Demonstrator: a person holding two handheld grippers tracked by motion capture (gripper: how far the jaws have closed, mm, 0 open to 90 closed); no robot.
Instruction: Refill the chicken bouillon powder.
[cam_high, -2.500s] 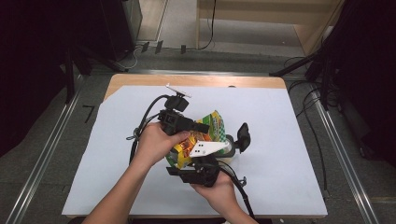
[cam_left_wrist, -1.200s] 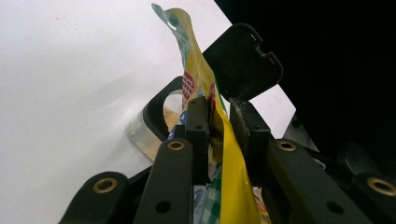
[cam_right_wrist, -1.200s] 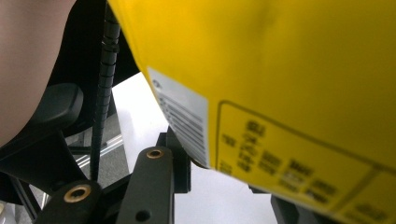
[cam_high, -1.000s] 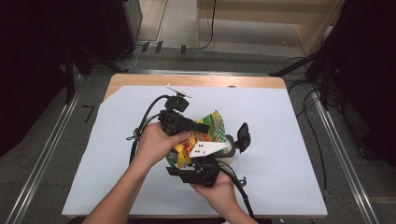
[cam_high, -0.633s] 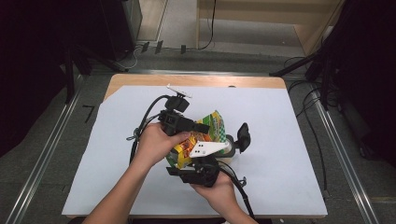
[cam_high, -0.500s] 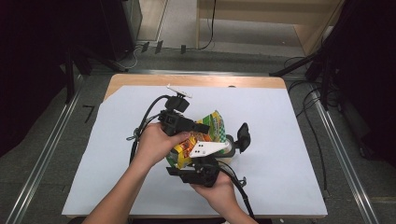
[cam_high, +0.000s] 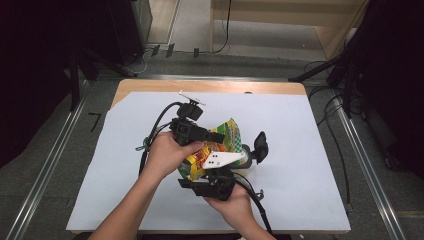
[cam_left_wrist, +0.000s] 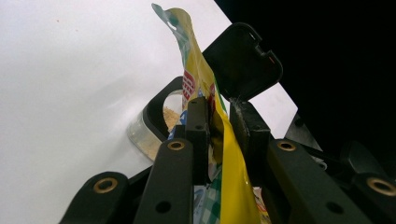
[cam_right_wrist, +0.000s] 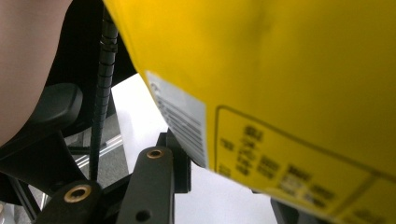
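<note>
Left gripper (cam_high: 216, 136): jaws clamped on the upper part of a yellow snack bag (cam_high: 216, 147), pads pressing the foil from both sides in the left gripper view. The bag is held tilted above the middle of the bench (cam_high: 310, 165), clear of its edges. Just beside and under it stands a clear container (cam_left_wrist: 150, 127) holding pale crumbs, its black lid (cam_left_wrist: 243, 60) flipped open. Right gripper (cam_high: 212, 181): jaws closed on the bag's lower part.

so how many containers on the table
1: a clear container with a black flip lid open, mid-table, right of the yellow bag that both hand-held grippers hold. The hands and bag may hide others.
</note>
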